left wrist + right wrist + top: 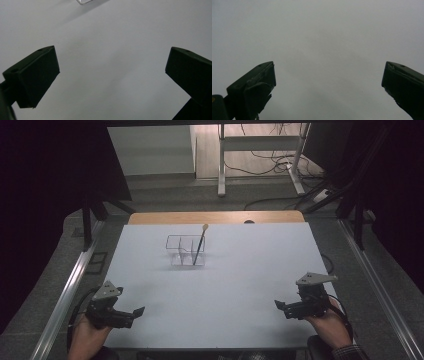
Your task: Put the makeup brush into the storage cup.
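A clear plastic organizer point(185, 251) with compartments stands on the white table point(240, 270), a little behind its middle. A dark stick with a pale round tip point(200, 242) leans upright in its right compartment. My left gripper point(137, 311) rests at the front left of the table, open, with nothing between its jaws. My right gripper point(278, 305) rests at the front right, open and empty too. In the left gripper view a corner of the organizer point(83, 2) peeks in at the top edge, far ahead of the left gripper point(112, 67). In the right gripper view the right gripper point(328, 77) faces bare white tabletop.
A wooden strip point(215, 217) runs along the table's far edge. Metal rails point(65, 295) flank both sides. Behind the table stand a white desk frame point(260, 155) and loose cables on the floor.
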